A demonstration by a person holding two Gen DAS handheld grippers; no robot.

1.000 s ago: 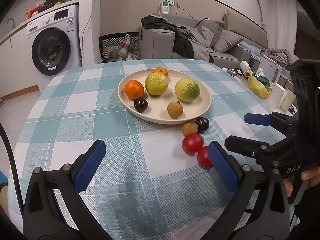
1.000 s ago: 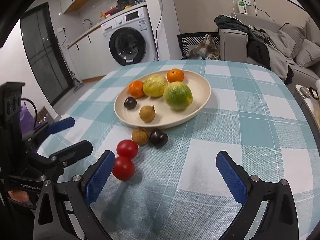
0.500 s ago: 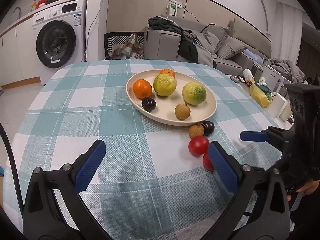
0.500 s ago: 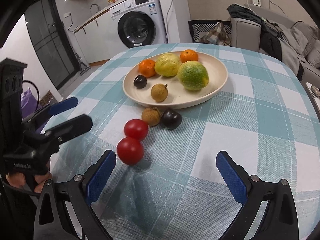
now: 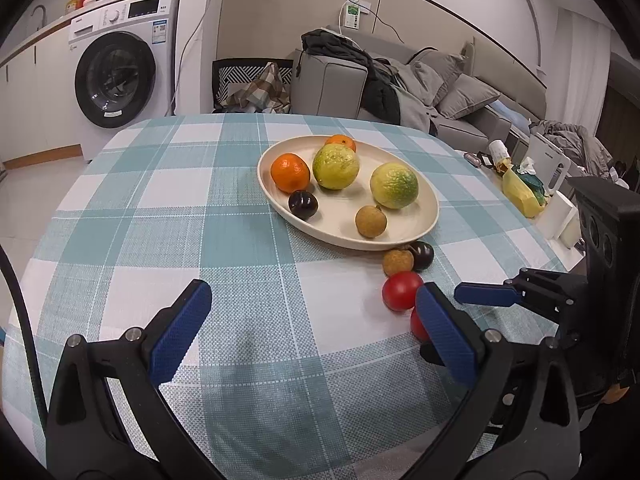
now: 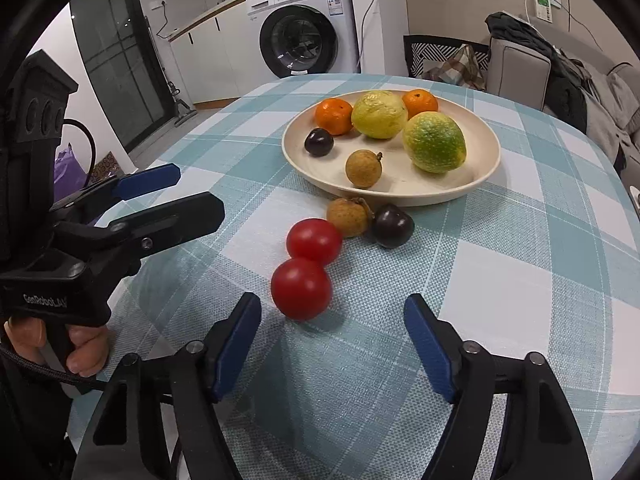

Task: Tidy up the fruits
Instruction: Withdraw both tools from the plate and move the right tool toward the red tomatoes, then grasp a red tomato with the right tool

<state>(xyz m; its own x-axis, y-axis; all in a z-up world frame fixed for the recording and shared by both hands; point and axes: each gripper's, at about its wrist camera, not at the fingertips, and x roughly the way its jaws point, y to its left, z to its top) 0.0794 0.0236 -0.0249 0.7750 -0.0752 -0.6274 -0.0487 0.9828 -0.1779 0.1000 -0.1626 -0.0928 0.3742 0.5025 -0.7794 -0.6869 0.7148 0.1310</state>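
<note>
A round table under a teal-and-white checked cloth [image 6: 500,248] filled most of both views. Behind it stood a white washing machine [image 6: 308,28], a grey sofa [image 5: 452,96] heaped with clothes, and a chair [image 6: 444,58] with a plaid cloth on it.

On the cloth sat a wide cream plate [image 6: 486,174]. It carried two big yellow-green citrus fruits [image 6: 434,142], two oranges [image 6: 334,116], a dark plum [image 6: 319,142] and a brown longan [image 6: 363,168], all lying apart or just touching.

Just beside the plate's near rim, on the bare cloth, lay four loose fruits: a second longan [image 6: 347,216] touching a second plum [image 6: 393,220], and two red tomatoes [image 6: 314,241] touching one another, the nearer tomato [image 6: 301,288] closest to the right claw.

The right claw [image 6: 332,344] hung low over the cloth with that nearer tomato just ahead of its blue tips. Its jaws had just been closing and stood at a middling width, with nothing between them. Nothing blocked the way from it to the tomato.

The left claw [image 5: 308,332] hovered wide and empty over bare cloth. In its own view its right finger [image 5: 444,332] hid most of the nearer tomato. A hand [image 6: 60,340] gripped its handle.
</note>
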